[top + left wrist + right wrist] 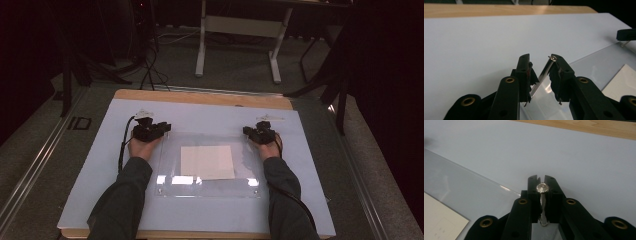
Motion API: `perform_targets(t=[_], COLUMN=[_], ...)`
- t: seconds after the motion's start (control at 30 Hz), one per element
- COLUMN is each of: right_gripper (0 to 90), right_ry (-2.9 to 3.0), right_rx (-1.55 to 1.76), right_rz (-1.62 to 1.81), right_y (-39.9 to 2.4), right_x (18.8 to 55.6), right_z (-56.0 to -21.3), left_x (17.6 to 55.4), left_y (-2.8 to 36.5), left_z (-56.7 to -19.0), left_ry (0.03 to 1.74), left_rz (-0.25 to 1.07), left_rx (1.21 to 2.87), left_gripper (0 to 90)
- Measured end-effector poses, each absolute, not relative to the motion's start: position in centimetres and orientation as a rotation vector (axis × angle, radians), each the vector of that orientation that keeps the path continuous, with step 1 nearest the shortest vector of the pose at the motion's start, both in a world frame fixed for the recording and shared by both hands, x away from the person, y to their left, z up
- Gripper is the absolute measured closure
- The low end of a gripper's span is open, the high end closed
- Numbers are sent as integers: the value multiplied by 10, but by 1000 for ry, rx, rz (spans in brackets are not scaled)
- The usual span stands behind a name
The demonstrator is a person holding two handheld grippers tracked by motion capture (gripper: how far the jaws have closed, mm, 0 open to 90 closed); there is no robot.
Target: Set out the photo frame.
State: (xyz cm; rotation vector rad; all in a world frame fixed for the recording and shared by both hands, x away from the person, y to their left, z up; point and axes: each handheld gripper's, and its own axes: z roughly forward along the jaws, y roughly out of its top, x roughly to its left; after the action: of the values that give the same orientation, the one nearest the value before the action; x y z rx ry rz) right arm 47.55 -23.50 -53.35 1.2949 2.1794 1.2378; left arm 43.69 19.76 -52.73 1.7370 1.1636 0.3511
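A clear acrylic plate lies on the table's pale sheet, with a white paper under it. My left gripper is at the plate's far left corner. In the left gripper view its jaws stand apart, and a thin metal pin leans slantwise between them over the plate's edge. My right gripper is at the far right corner. Its jaws are shut on a round-headed metal pin that stands upright beside the plate.
A pale blue sheet covers most of the wooden table. Both forearms in dark sleeves come in from the near edge. Beyond the table a white desk frame and cables stand on the grey floor.
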Motion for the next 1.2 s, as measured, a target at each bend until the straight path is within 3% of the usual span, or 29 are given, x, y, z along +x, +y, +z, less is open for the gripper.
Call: perform_targets(t=[0.27, 0.67, 0.87, 1.1, 1.2], right_gripper=[840, 838, 771, 796, 846], right_ry=[2179, 2186, 2155, 2126, 2137], right_rx=[1295, 1288, 1243, 1175, 1140], right_rz=[1246, 1242, 1279, 1280, 1279], right_y=[-235, -236, -241, -247, -248], right_x=[476, 476, 470, 459, 456], right_z=[-534, -534, -530, -521, -521], left_x=[432, 431, 430, 430, 431], left_y=[192, 187, 187, 187, 188], left_z=[-527, -526, -526, -527, -527], left_ry=[1117, 1099, 1102, 1104, 1105], left_rz=[429, 494, 492, 491, 486], left_rx=[1839, 1830, 1821, 1816, 1815], left_gripper=[813, 842, 842, 841, 839])
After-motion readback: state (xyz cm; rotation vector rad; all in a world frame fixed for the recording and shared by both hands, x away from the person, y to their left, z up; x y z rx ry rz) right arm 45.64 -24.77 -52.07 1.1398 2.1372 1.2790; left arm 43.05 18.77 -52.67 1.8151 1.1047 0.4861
